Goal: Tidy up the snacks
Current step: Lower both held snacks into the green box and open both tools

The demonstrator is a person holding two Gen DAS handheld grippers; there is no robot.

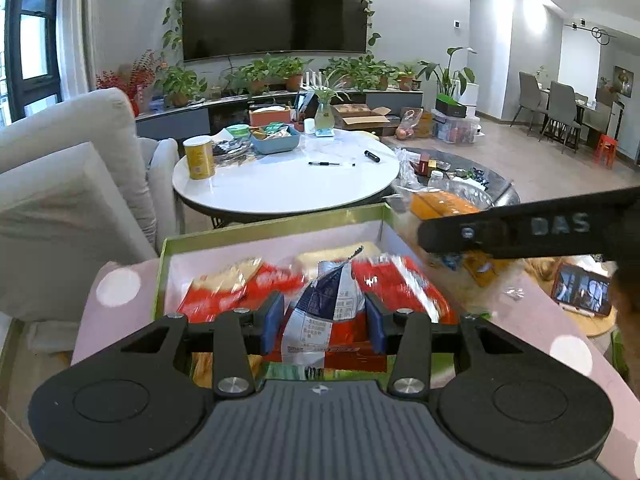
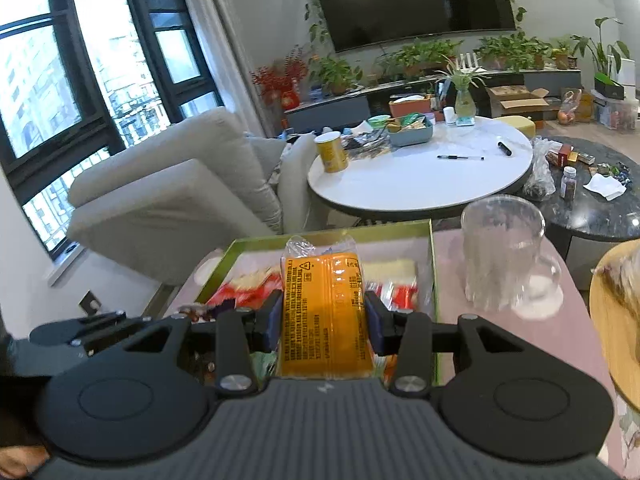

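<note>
My left gripper (image 1: 325, 318) is shut on a blue-and-white snack packet (image 1: 326, 304), held over a green-rimmed box (image 1: 272, 222) that holds several red and yellow snack packs (image 1: 224, 294). In the right wrist view my right gripper (image 2: 323, 320) is shut on an orange snack packet (image 2: 324, 308), above the same green-rimmed box (image 2: 332, 232). The right gripper's black arm (image 1: 520, 232) crosses the right side of the left wrist view, with the orange packet (image 1: 440, 204) showing beyond it. The left gripper's body (image 2: 76, 332) appears at the lower left of the right wrist view.
The box rests on a pink surface (image 2: 472, 320) with a clear glass jug (image 2: 504, 252) to its right. A phone (image 1: 582, 288) lies further right. Beyond stand a white round table (image 1: 288, 176) with a yellow can (image 1: 199, 158), a dark side table (image 2: 592, 200) and a grey sofa (image 1: 60, 184).
</note>
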